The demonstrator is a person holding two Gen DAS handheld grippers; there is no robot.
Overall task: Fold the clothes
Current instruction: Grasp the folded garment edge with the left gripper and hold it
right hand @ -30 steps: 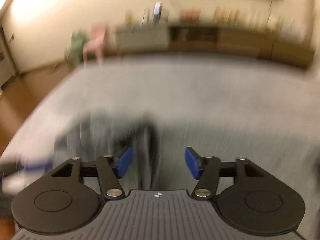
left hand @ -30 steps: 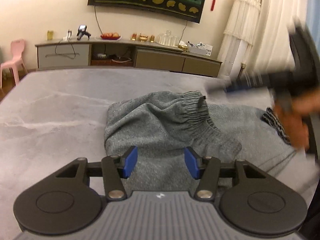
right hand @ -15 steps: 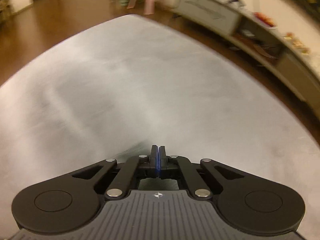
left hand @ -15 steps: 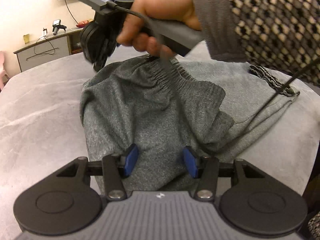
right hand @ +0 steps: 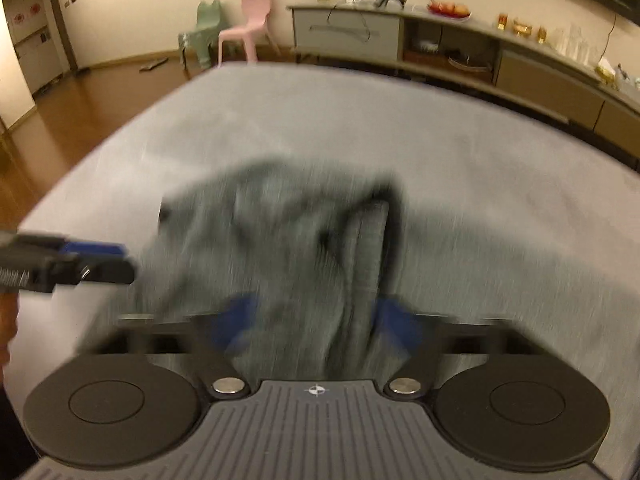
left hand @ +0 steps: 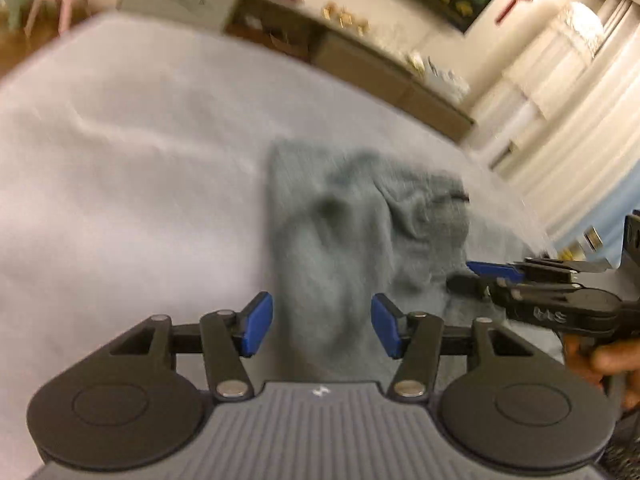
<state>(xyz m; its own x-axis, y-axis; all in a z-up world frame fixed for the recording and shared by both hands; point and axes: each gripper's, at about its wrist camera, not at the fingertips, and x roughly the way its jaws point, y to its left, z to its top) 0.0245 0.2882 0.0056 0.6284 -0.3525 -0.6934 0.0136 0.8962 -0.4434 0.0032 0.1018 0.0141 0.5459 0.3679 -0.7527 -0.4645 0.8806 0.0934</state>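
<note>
A crumpled grey knit garment (left hand: pixel 360 220) lies on the grey table (left hand: pixel 120 160). My left gripper (left hand: pixel 322 328) hangs over its near edge. Its jaws are opening, and the blue pads stand apart without pressing the cloth. The right gripper (left hand: pixel 476 276) reaches in from the right at the garment's side, held by a hand (left hand: pixel 600 360). The right wrist view is blurred. There the right gripper (right hand: pixel 316 320) sits low over the garment (right hand: pixel 280 220), its jaws opening with cloth showing between the pads. The left gripper (right hand: pixel 116 260) pokes in from the left.
A long sideboard (right hand: pixel 400 36) with small items runs behind the table (right hand: pixel 480 160). A pink chair (right hand: pixel 248 24) and a green chair (right hand: pixel 206 28) stand on the wooden floor at the back left. White curtains (left hand: pixel 560 100) hang at the right.
The right gripper, shut half a second ago and reaching across the garment, has drawn back to the garment's right side with its jaws apart. The left gripper has rolled and shifted; its pads stay apart.
</note>
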